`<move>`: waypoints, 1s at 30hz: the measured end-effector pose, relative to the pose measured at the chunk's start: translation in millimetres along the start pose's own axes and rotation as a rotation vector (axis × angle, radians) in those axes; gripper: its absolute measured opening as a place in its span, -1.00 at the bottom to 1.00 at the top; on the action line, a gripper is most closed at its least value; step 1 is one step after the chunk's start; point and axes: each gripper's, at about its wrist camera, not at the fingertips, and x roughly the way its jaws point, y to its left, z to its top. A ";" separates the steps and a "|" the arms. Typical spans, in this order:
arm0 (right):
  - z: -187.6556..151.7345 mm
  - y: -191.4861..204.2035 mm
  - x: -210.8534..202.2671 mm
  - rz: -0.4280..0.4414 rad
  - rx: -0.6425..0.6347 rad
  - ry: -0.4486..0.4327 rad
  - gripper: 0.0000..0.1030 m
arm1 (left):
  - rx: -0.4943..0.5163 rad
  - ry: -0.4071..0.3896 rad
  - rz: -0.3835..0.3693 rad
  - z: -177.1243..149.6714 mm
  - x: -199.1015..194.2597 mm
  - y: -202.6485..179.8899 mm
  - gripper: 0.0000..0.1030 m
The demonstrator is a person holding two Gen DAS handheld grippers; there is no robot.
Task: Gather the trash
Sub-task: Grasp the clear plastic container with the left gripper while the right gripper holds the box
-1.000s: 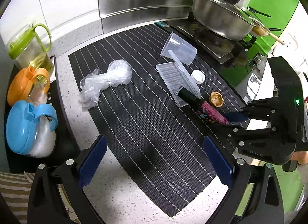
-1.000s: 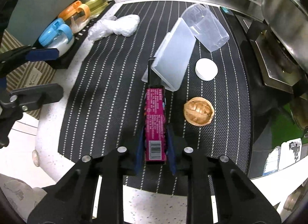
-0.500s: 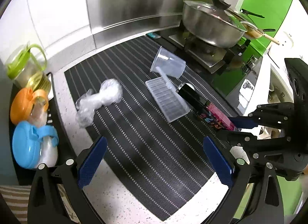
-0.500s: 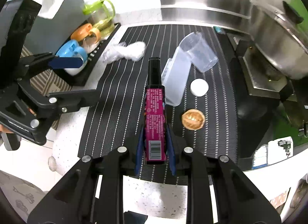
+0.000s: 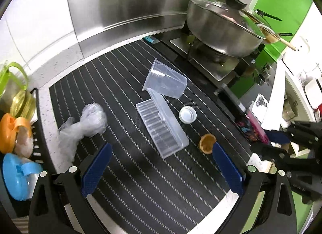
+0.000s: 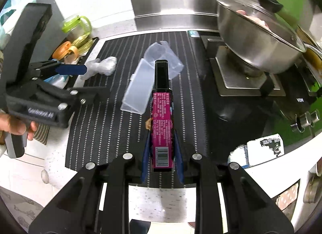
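In the left wrist view, the left gripper [image 5: 161, 170] is seen with its jaws spread wide and nothing between them, above the near part of the black striped mat [image 5: 128, 181]. On the mat five pieces of trash are counted: one crumpled plastic bag [image 5: 84, 127] at the left, one clear plastic cup [image 5: 165, 82] lying on its side at the far middle, one open clear plastic case [image 5: 161, 127] just near of it and touching it, one white cap [image 5: 187, 114] to the right of the case, and one brown nutshell [image 5: 207, 143] near of the cap. At the right edge the right gripper [image 5: 269, 140] is seen pinching a magenta bottle [image 5: 252, 128]. One lidded steel pot [image 5: 221, 30] is seen on the stove at the far right, and three jugs with green, orange and blue lids are seen at the left. In the right wrist view, the right gripper [image 6: 162, 153] is seen with its jaws narrowed onto the base of the one magenta bottle [image 6: 162, 117], which is held clear of the mat [image 6: 112, 125] and points away over the case [image 6: 138, 89] and the cup [image 6: 163, 57]. The bag [image 6: 102, 66] is seen at the far left, and the nutshell [image 6: 148, 123] is mostly hidden behind the bottle. The left gripper [image 6: 88, 80] is seen at the left, spread and empty, held in a hand [image 6: 15, 125].
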 end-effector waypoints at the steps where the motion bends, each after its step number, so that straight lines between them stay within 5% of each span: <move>1: -0.7 -3.2 1.4 -0.001 0.006 0.003 -0.57 | -0.008 0.010 -0.002 2.9 6.0 0.0 0.86; 8: -2.9 -18.1 7.7 -0.001 0.034 0.009 -0.57 | -0.056 0.068 -0.015 12.6 45.3 1.3 0.85; 19: -2.8 -32.7 11.8 0.014 0.068 0.004 -0.57 | -0.081 0.128 -0.062 12.0 70.1 -3.1 -0.65; 25: -2.4 -24.9 8.8 0.015 0.074 -0.012 -0.57 | -0.072 0.119 -0.059 8.4 61.3 1.1 -0.88; 30: -2.8 -12.1 0.2 0.009 0.084 -0.031 -0.57 | -0.031 0.102 -0.058 0.6 41.9 4.9 -0.88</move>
